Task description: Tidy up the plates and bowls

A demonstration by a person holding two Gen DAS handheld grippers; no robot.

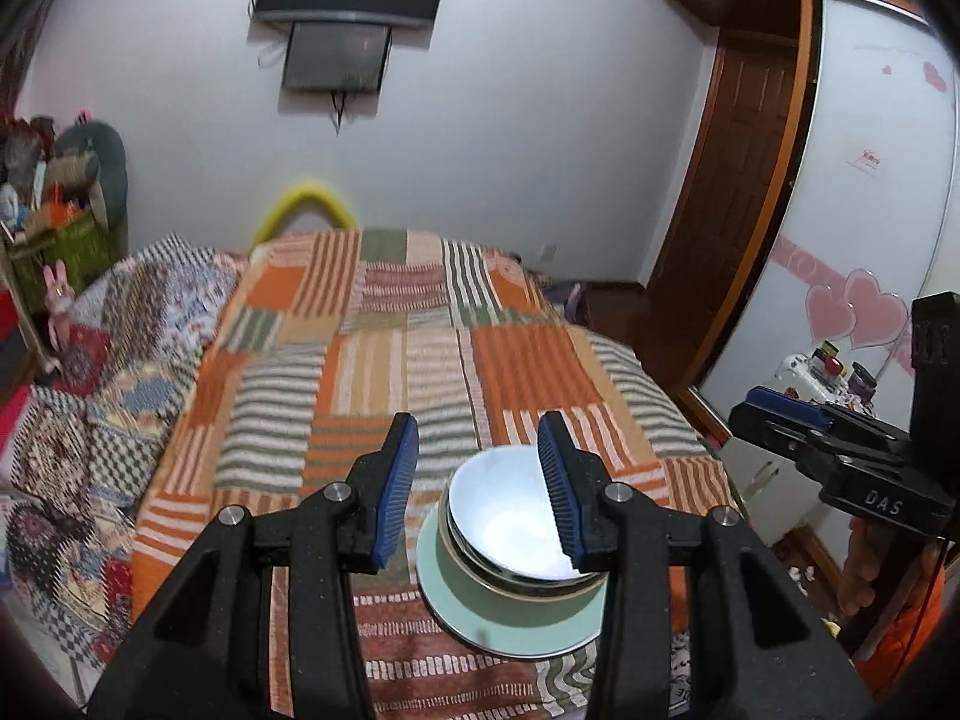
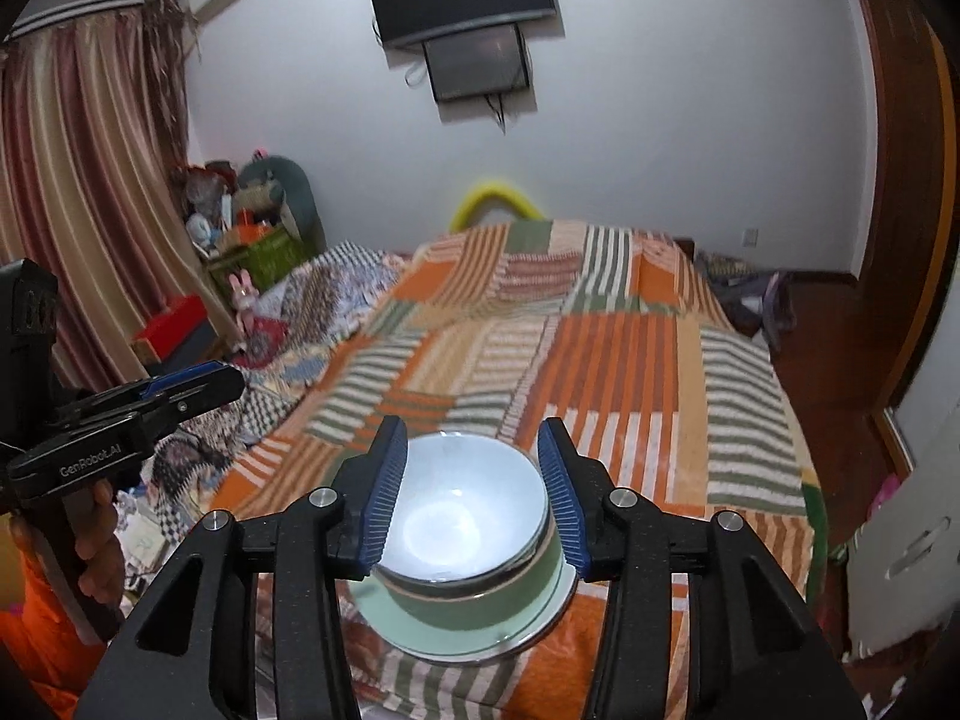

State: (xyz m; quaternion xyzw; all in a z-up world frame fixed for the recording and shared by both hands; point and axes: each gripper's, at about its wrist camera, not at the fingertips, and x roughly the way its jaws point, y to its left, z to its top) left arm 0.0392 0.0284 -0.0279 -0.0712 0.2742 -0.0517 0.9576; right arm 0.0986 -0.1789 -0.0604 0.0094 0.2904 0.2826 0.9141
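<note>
A white bowl [image 1: 510, 522] sits nested in a green-banded bowl [image 1: 528, 591] on a pale green plate [image 1: 474, 612] near the front edge of the bed. The same stack shows in the right wrist view: bowl [image 2: 462, 510], green-banded bowl [image 2: 480, 597], plate [image 2: 432, 636]. My left gripper [image 1: 477, 480] is open and empty, just above and left of the stack. My right gripper [image 2: 474, 486] is open, its jaws either side of the bowl, not touching it. Each gripper also shows in the other's view, the right [image 1: 774, 408] and the left [image 2: 198, 387].
The stack rests on a striped patchwork blanket [image 1: 384, 360] over the bed. A second patterned quilt [image 1: 120, 348] lies to the left. A cluttered corner with boxes [image 2: 252, 240] stands by the curtains. A wardrobe [image 1: 870, 210] and small cabinet [image 1: 798, 384] stand on the right.
</note>
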